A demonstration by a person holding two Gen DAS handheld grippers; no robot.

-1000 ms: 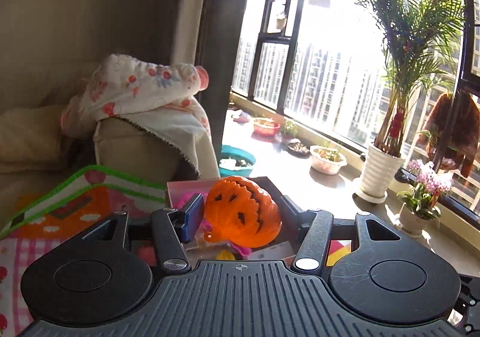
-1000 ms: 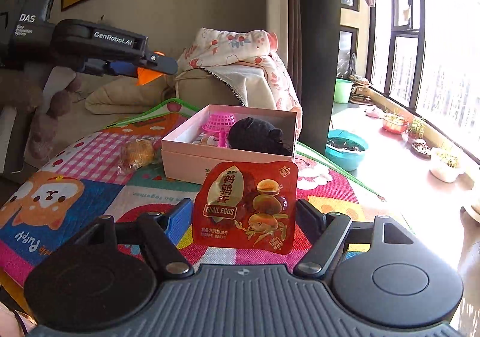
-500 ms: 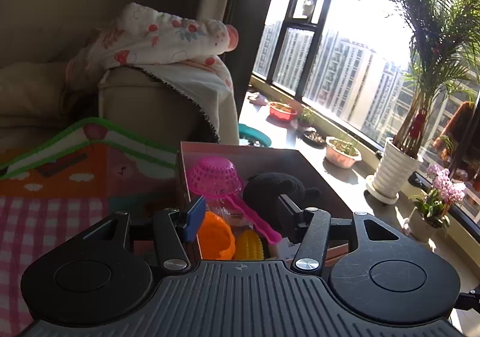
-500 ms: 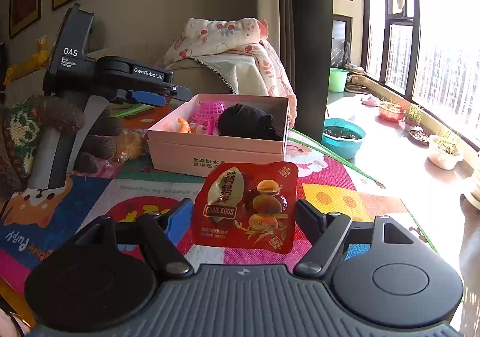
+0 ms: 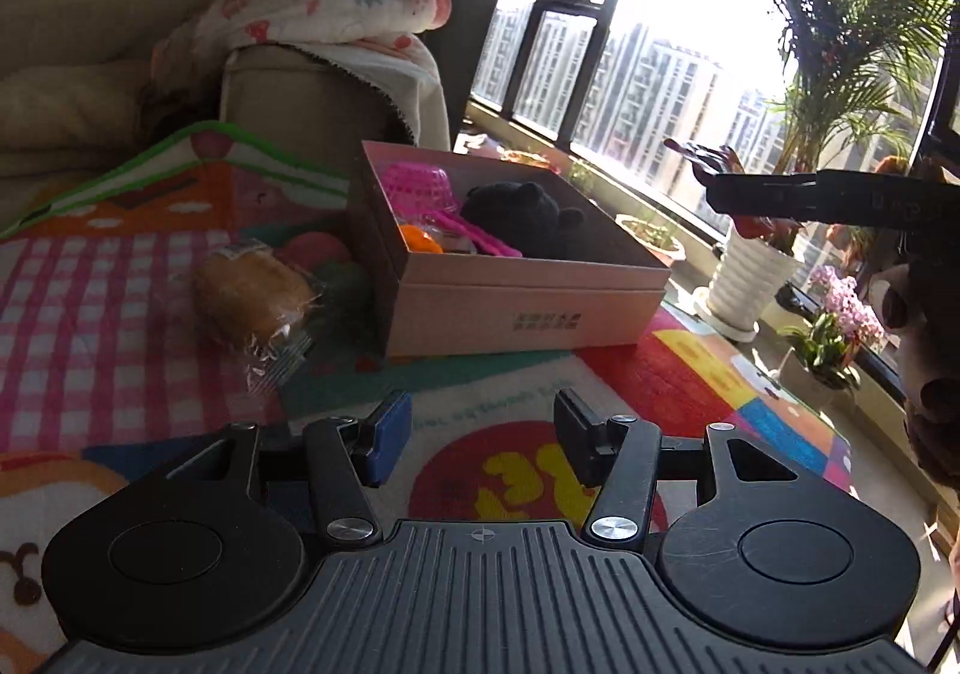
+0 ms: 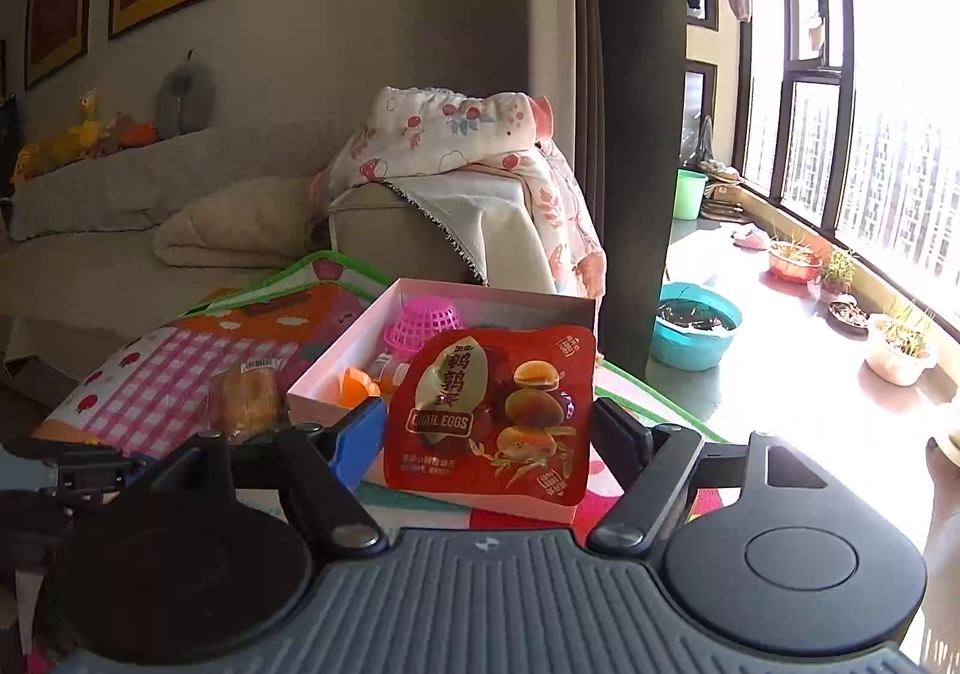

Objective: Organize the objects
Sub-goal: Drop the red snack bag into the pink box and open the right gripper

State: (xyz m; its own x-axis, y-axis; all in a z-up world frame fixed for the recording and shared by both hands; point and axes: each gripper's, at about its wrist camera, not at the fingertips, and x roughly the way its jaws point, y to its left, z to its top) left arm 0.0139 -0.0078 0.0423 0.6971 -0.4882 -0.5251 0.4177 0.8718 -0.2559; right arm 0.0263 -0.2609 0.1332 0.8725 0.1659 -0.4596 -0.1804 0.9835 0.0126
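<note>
Right gripper (image 6: 489, 422) clamped on quail egg packet (image 6: 489, 410), near pink box (image 6: 420, 338); left gripper (image 5: 483, 434) open, empty. Likely next: carry packet over box, release inside.

Left tongs (image 5: 474, 443), formerly gripping the pumpkin (image 5: 420, 240) above the box (image 5: 528, 284), now gape empty before it; pumpkin lies inside. Right tongs (image 6: 489, 434), with egg packet (image 6: 489, 410), nearer the box.
</note>
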